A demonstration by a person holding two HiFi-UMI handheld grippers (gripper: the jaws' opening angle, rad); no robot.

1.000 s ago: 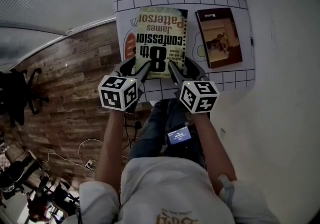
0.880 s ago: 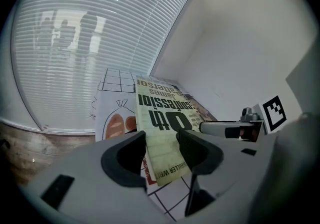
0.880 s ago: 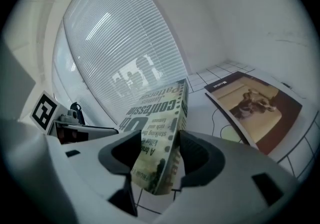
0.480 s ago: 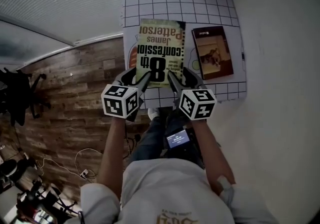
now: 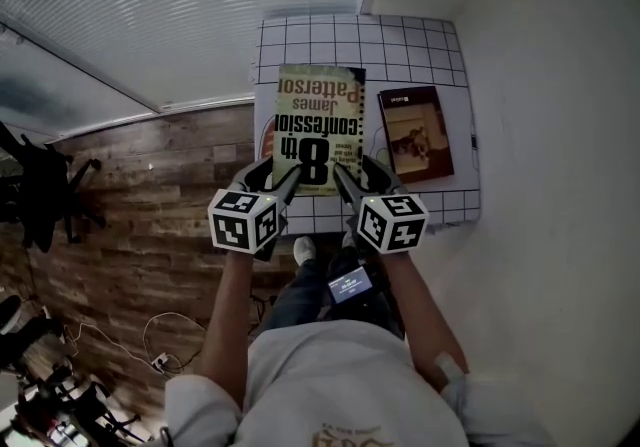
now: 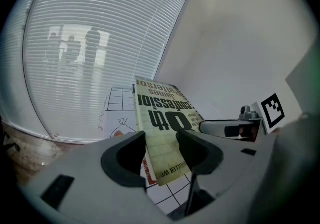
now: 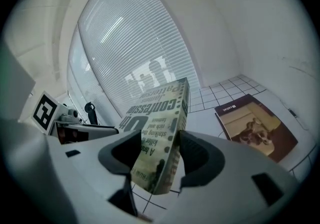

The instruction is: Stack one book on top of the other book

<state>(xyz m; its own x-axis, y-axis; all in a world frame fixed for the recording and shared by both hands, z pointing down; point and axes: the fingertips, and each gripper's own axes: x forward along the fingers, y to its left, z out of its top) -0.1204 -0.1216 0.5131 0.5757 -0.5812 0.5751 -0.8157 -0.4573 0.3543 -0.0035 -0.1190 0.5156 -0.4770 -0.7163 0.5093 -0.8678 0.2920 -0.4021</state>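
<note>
White gridded mat (image 5: 350,35) on a table in a corner, slatted blinds (image 5: 200,15) behind it: a paperback held up by both grippers.

The James Patterson paperback (image 5: 318,130) hangs cover-up over the mat's left half, its title upside down to the person. The left gripper (image 6: 161,149) has its jaws clamped on the book's near left corner, and the right gripper (image 7: 160,155) has its jaws clamped on the near right corner. A brown book (image 5: 415,133) lies flat on the mat to the right, apart from the paperback. Wood flooring (image 5: 150,195) shows to the left.
</note>
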